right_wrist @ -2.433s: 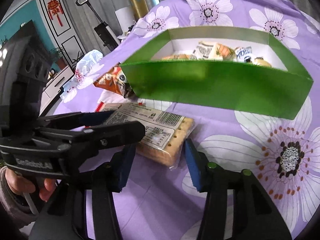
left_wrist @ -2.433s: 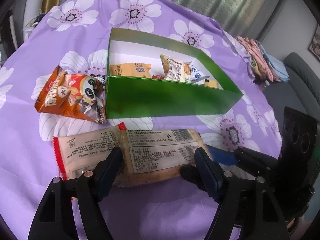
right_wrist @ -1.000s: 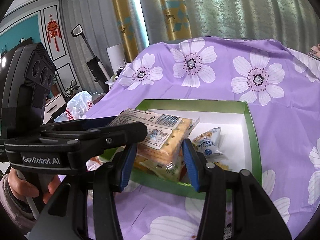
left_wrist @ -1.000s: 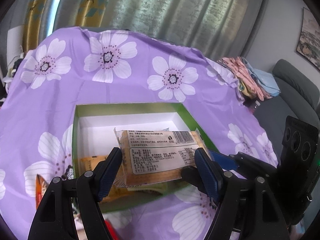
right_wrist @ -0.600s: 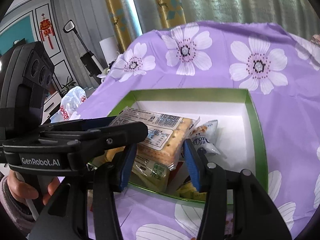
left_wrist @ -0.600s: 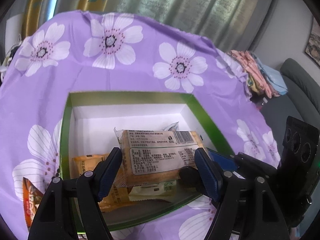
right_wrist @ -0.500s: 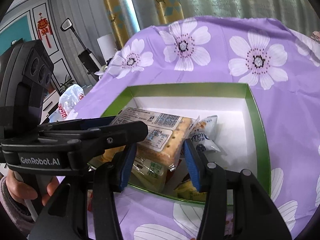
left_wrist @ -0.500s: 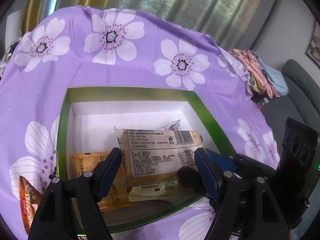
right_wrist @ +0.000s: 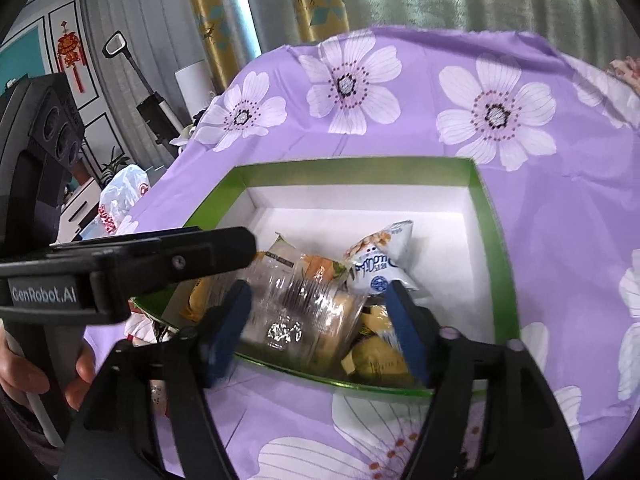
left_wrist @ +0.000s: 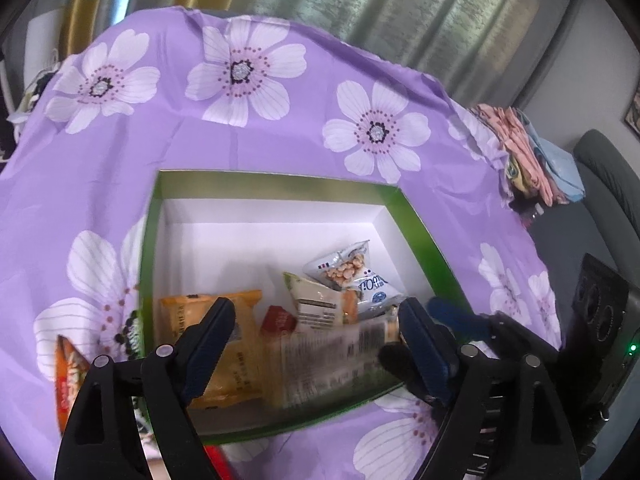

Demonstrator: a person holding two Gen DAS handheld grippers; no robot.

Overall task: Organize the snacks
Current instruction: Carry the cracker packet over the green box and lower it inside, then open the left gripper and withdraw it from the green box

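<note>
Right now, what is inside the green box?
The green box holds a blurred cracker pack, an orange packet, a small red pack, a white-and-blue peanut bag and a pale pouch. Anything beneath them is covered.

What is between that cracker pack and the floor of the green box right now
Other snacks. The cracker pack, blurred between both opened tongs, is over the orange packet and yellow packets piled at the green box's near end. The white floor farther back is bare.
</note>
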